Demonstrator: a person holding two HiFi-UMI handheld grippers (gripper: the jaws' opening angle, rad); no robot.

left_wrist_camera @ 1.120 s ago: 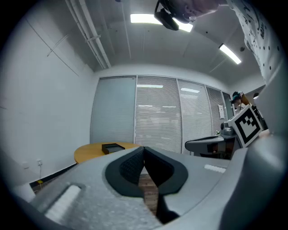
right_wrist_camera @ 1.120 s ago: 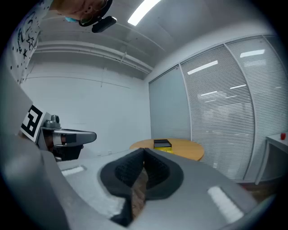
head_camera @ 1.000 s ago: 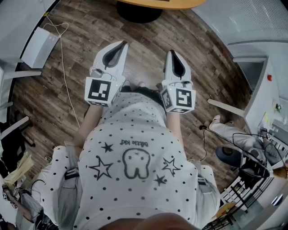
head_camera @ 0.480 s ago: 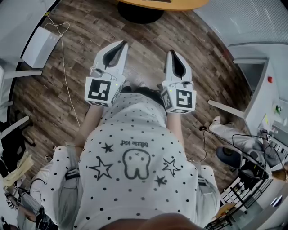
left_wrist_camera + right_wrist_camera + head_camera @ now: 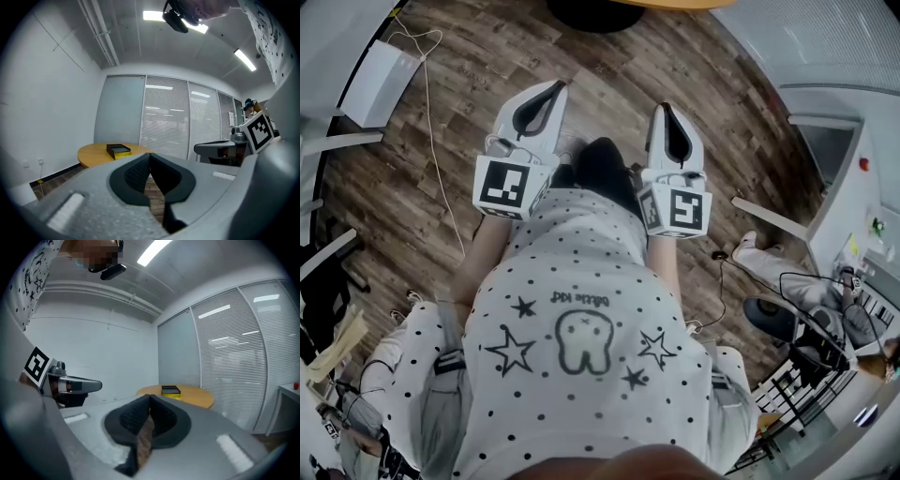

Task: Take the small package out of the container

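Observation:
A black open container (image 5: 118, 150) sits on a round yellow table (image 5: 96, 153) across the room; a yellow strip shows along its near side. The same container (image 5: 170, 390) on the table (image 5: 197, 397) appears in the right gripper view. I cannot make out the small package itself. In the head view my left gripper (image 5: 555, 86) and right gripper (image 5: 663, 106) are held side by side in front of the person's dotted shirt, over the wooden floor. Both are shut with nothing between the pads. Only the table's edge (image 5: 670, 5) shows at the top.
A white box (image 5: 380, 82) with a cable lies on the floor at the upper left. Desks, cables and equipment (image 5: 825, 319) crowd the right side. Glass walls with blinds (image 5: 168, 117) stand behind the table. A dark shoe (image 5: 602, 169) shows between the grippers.
The floor has slid down the head view and the table's edge has nearly left the top. A dark shoe now shows between the grippers. Both grippers keep their pose, shut.

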